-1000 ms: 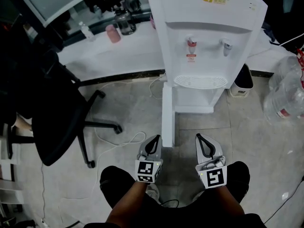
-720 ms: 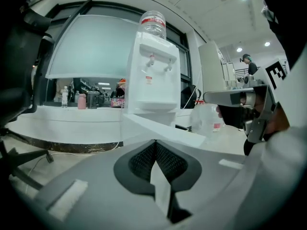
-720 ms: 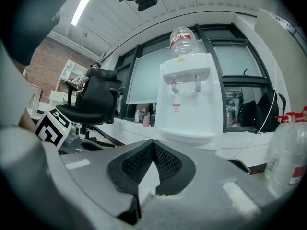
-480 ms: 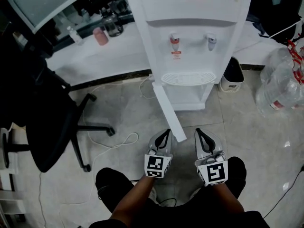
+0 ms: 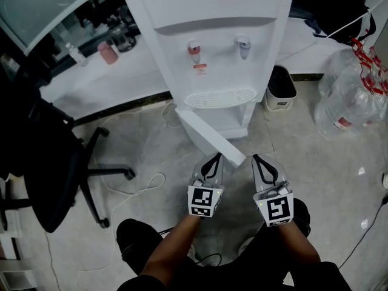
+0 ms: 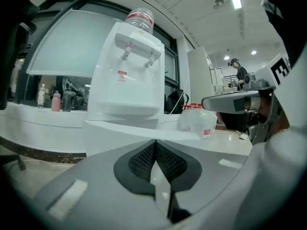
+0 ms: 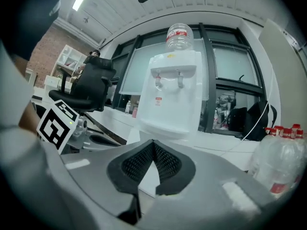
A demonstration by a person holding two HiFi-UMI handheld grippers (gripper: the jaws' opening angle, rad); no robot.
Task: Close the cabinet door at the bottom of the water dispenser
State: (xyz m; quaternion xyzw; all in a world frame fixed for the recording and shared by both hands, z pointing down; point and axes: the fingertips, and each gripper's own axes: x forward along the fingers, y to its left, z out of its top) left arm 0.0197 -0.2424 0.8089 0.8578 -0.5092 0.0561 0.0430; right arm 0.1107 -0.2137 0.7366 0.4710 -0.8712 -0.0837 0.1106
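Cabinet door (image 5: pixel 209 136) half open, angled out from foot of water dispenser (image 5: pixel 212 35). Left gripper (image 5: pixel 213 157) jaws pressed together, empty, tips just beside door's outer face near free edge. Right gripper (image 5: pixel 257 159) likewise pressed together, empty, just beyond door's edge.

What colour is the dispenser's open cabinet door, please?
The cabinet door is white, clearest in the head view.

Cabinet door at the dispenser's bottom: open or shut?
Open. The cabinet door angles out from the water dispenser toward the left gripper, not flush.
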